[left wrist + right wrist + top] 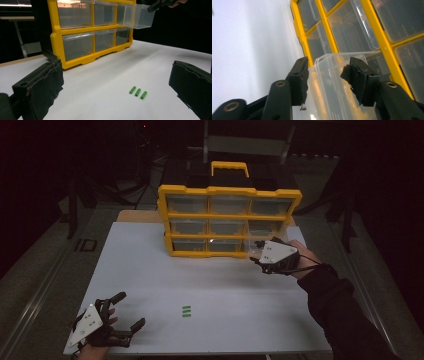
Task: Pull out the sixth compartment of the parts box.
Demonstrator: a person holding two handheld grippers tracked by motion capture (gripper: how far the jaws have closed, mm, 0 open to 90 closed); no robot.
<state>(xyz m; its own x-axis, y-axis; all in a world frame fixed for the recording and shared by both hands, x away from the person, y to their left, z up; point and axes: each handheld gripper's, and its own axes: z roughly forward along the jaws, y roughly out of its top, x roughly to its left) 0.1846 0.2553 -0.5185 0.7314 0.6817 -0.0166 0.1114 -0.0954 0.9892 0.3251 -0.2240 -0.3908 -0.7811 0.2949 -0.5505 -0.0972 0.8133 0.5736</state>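
Dim all round in the high view, floor and stands beyond the surface hard to make out. Right claw mostly hidden there under its grey plate, tips lost against the cabinet. Cabinet cut off at the top and right in the right gripper view. Clear drawer pulled partway out of the cabinet's middle row, right column, its near end cut off at the bottom edge. Right claw astride the drawer's front wall: left jaw outside, right jaw inside, half spread, pads not seen pressing on the plastic. Left claw low over the near left corner, spread wide, holding nothing. Three green pegs side by side on the surface just ahead of it, well apart from the drawer.
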